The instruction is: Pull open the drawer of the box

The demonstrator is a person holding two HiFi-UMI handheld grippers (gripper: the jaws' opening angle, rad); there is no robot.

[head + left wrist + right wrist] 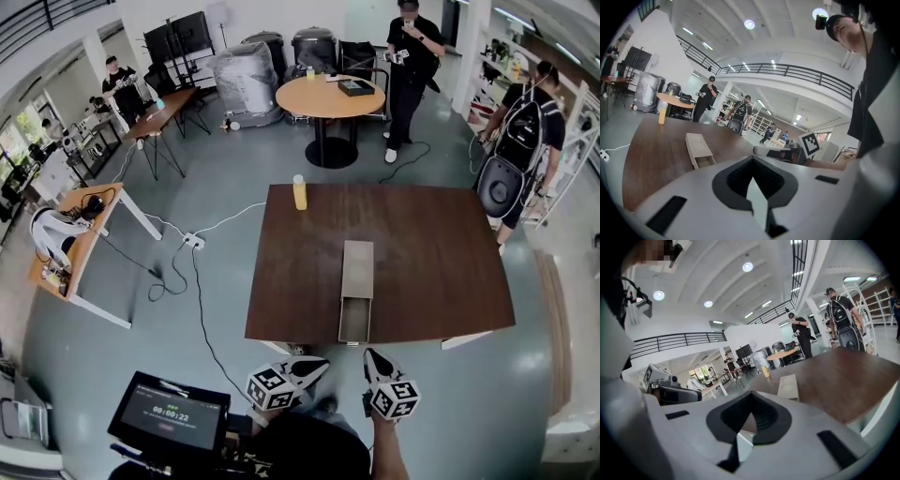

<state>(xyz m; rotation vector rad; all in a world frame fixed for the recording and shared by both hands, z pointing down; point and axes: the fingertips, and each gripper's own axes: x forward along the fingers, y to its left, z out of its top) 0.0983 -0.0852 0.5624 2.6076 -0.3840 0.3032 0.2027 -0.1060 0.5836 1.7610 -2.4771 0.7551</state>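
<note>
The drawer (354, 321) stood pulled out of the box (357, 267) at the lower middle of the desk (441, 272). The left hand-held gripper (319, 365) and right hand-held gripper (372, 357) were closed, empty. The task seemed done.

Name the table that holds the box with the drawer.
The dark rectangular table, bearing the box and a yellow bottle; the round table stands farther back.

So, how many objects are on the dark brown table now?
2. A grey box lies near the middle, its drawer pulled out toward the near edge; a yellow bottle stands at the far edge. Nothing seems hidden.
</note>
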